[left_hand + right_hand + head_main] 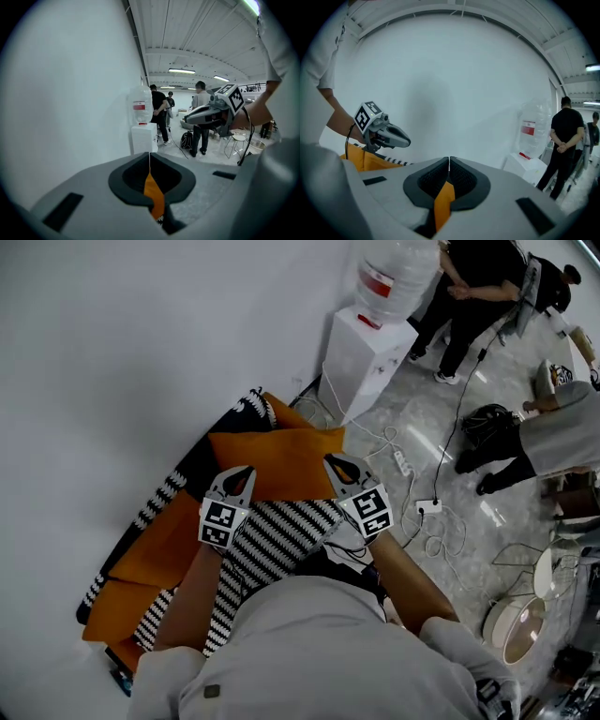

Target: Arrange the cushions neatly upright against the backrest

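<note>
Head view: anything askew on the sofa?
Yes. The orange square fabric cushion is pinched at two corners by the left hand-held gripper and right hand-held gripper; the black-and-white striped cushion beneath seems to lie flat, not upright.

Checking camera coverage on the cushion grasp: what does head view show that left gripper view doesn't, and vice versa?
Head view only: the whole orange cushion with the left claw and right claw on it, the striped cushion below it, and a power strip on the floor.
Left gripper view only: orange fabric pinched between the left claw's shut jaws, and ceiling lights.
Both: the water dispenser, the right claw, and a person in black.
</note>
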Demonstrator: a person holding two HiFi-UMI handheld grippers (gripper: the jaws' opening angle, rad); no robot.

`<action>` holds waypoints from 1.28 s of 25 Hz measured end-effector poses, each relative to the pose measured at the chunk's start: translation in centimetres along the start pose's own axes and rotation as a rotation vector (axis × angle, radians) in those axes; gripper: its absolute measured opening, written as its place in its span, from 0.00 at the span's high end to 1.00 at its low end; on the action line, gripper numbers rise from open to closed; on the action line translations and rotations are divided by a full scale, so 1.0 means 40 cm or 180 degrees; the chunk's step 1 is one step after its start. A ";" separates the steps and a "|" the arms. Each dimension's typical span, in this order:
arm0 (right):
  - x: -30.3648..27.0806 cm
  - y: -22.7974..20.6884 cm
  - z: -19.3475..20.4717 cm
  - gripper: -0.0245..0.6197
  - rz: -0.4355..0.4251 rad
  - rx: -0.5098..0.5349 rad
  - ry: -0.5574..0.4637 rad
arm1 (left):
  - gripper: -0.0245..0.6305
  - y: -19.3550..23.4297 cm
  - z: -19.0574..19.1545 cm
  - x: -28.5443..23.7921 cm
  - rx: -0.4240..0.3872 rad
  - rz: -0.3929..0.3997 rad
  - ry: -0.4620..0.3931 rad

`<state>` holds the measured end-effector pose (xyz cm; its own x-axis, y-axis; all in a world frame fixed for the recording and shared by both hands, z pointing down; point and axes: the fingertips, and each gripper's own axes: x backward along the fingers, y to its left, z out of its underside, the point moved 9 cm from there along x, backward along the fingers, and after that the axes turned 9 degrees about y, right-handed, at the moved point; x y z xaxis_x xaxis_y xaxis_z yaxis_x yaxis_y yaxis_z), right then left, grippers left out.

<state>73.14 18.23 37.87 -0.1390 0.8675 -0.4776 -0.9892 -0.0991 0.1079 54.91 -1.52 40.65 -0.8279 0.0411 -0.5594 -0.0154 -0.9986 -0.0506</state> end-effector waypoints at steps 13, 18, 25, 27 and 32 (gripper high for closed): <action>-0.197 -0.203 0.075 0.91 -0.0334 0.0026 0.0363 | 0.94 0.109 0.026 -0.268 -0.0195 0.0051 0.0532; -0.270 -0.241 0.113 0.91 -0.0519 0.0036 0.0509 | 0.91 0.149 0.070 -0.351 -0.0181 0.0155 0.0757; -0.389 -0.274 0.174 0.80 -0.0714 0.0024 0.0754 | 0.81 0.211 0.140 -0.456 -0.0292 0.0371 0.1184; -0.426 -0.288 0.194 0.76 -0.0777 0.0040 0.0853 | 0.80 0.230 0.159 -0.491 -0.0368 0.0409 0.1290; -0.522 -0.311 0.236 0.65 -0.0991 0.0137 0.1081 | 0.74 0.277 0.208 -0.576 -0.0565 0.0546 0.1552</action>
<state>88.80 5.94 54.74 0.1500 0.6433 -0.7508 -0.9845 0.1673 -0.0533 69.14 -13.79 59.86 -0.4537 -0.0689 -0.8885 0.2268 -0.9731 -0.0403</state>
